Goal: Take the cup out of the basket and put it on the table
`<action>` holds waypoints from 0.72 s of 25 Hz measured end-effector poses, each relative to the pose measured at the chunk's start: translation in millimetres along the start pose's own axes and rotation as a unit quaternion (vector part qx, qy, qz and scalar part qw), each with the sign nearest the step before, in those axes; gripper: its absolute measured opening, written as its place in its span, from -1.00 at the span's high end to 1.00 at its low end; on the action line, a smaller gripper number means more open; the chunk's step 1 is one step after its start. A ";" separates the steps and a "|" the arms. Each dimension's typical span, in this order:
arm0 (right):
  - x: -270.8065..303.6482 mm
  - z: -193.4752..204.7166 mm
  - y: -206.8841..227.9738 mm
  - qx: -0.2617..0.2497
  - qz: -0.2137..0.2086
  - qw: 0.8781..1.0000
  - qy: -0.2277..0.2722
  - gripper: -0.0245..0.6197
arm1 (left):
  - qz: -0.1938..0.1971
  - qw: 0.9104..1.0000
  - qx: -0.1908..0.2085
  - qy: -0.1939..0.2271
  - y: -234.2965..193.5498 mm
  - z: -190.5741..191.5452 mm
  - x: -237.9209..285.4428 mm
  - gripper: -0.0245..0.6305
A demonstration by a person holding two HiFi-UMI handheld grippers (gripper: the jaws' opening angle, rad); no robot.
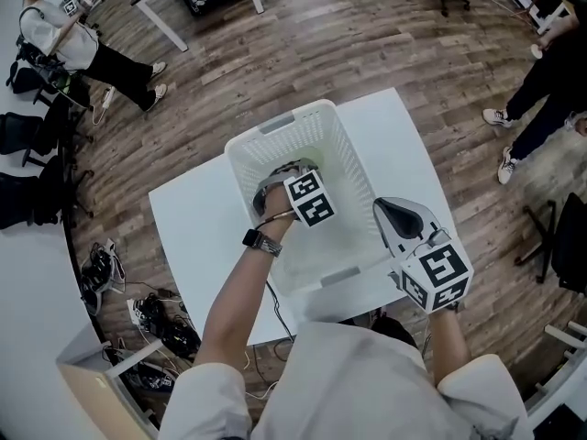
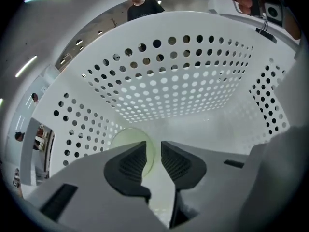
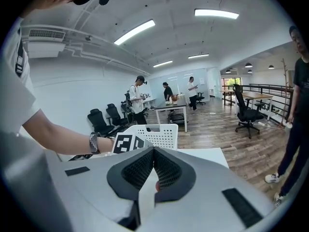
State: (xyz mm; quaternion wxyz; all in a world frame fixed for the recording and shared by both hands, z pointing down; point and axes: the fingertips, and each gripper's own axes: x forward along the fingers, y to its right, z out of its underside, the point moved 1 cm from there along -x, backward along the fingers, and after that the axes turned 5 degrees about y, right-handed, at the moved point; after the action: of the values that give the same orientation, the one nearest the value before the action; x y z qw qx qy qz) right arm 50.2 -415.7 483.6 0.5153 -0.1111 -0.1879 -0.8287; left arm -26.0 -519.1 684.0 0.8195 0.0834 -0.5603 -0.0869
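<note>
A white perforated basket (image 1: 275, 128) stands on the white table (image 1: 188, 232). My left gripper (image 1: 280, 176) reaches down inside it, its tips hidden under the marker cube. In the left gripper view a pale green cup (image 2: 126, 142) lies on its side on the basket (image 2: 183, 81) floor by the left wall. The left gripper (image 2: 154, 154) is open by a narrow gap, and the cup's right edge shows in that gap. My right gripper (image 1: 390, 211) hovers over the table just right of the basket, shut with nothing in it (image 3: 153, 151).
A person (image 1: 78, 44) stands at the far left and another (image 1: 550, 81) at the right on the wooden floor. Shoes and cables (image 1: 138, 305) lie left of the table. An office chair (image 3: 245, 111) and desks (image 3: 169, 111) stand beyond the table.
</note>
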 end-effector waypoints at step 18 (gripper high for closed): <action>-10.6 6.5 6.8 -0.001 -0.002 1.000 -0.004 0.87 | -0.008 1.000 0.009 -0.024 -0.4 2.1 0.9 0.85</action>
State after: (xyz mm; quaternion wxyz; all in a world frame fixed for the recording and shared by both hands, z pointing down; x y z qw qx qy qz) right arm 61.0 -407.0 486.8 0.5126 -0.1145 -0.1892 -0.8296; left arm -27.7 -519.8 685.6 0.8044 0.0928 -0.5798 -0.0901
